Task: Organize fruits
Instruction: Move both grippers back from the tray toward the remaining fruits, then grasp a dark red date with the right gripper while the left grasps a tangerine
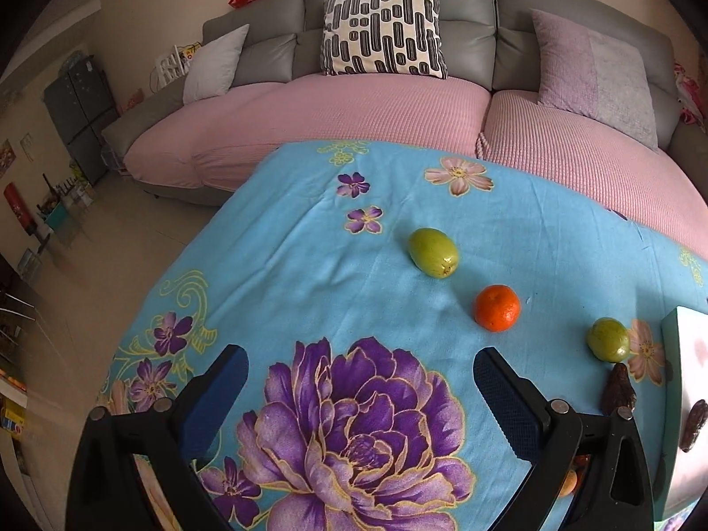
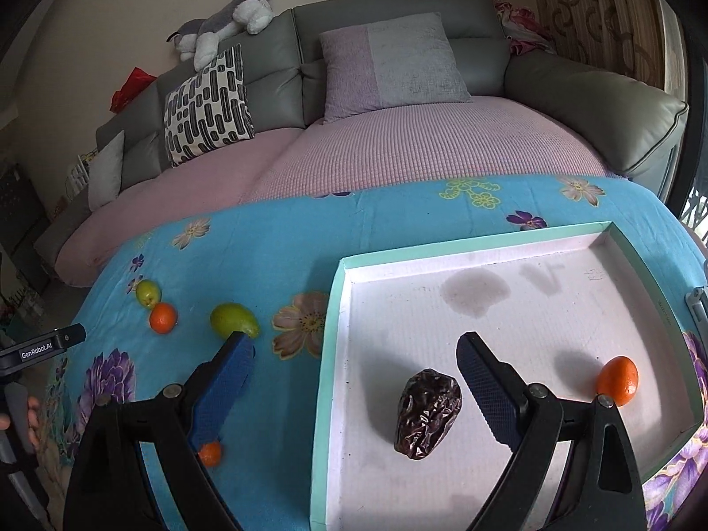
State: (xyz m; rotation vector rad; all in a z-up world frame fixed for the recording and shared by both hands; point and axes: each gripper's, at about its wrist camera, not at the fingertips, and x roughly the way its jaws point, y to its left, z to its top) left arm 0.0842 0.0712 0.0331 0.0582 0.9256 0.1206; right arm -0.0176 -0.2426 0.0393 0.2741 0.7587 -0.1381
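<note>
My left gripper [image 1: 360, 380] hangs open over the blue flowered cloth [image 1: 309, 265], nothing between its fingers. Ahead of it lie a green fruit [image 1: 432, 252], an orange [image 1: 496, 308] and a second green fruit [image 1: 609, 339]. A dark date [image 1: 618, 389] rests on the cloth beside the tray [image 1: 670, 332]. My right gripper [image 2: 354, 354] is open and straddles the left rim of the white tray [image 2: 336, 309]. Inside the tray lie a date [image 2: 427, 413] and an orange [image 2: 618, 380]. A small orange [image 2: 209, 453] sits on the cloth under the right gripper's left finger.
A grey sofa with a pink cover [image 2: 398, 146] and cushions runs along the table's far edge. A green fruit [image 2: 233, 319], an orange [image 2: 163, 317] and another green fruit [image 2: 148, 292] lie left of the tray. The other gripper's body [image 2: 44, 347] and a hand [image 2: 31, 416] show at the left.
</note>
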